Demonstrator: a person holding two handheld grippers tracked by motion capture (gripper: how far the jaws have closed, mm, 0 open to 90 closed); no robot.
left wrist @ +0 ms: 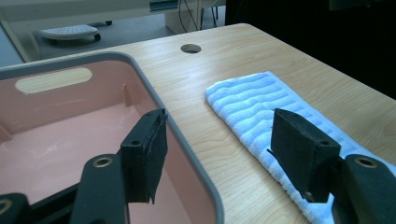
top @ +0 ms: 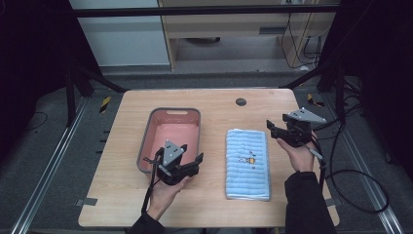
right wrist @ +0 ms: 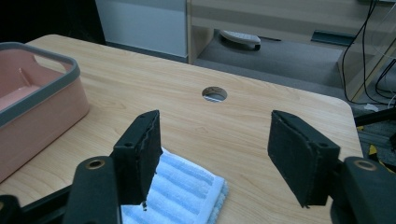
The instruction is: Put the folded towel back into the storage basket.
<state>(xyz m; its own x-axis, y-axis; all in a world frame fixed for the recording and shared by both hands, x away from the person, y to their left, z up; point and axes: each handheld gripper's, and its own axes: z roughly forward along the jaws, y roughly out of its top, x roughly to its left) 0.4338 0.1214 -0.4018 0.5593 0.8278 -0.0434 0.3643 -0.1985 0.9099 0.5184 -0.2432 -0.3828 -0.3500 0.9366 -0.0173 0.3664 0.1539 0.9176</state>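
Left hand-held gripper point(top: 192, 163) jaws wide, over grey-rimmed pink plastic rectangular tub point(top: 191, 114) near edge. Right hand-held gripper point(top: 273, 130) jaws wide, beside far corner of folded ribbed light-blue terry towel point(top: 247, 163). Pale wood-grain desk point(top: 214, 195).

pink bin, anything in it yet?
Empty: the bin's pink floor shows bare in the high and left gripper views; the folded towel lies beside it.

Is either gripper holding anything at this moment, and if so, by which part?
Nothing is held. The left gripper and the right gripper both stand open with empty jaws, above the table beside the towel.
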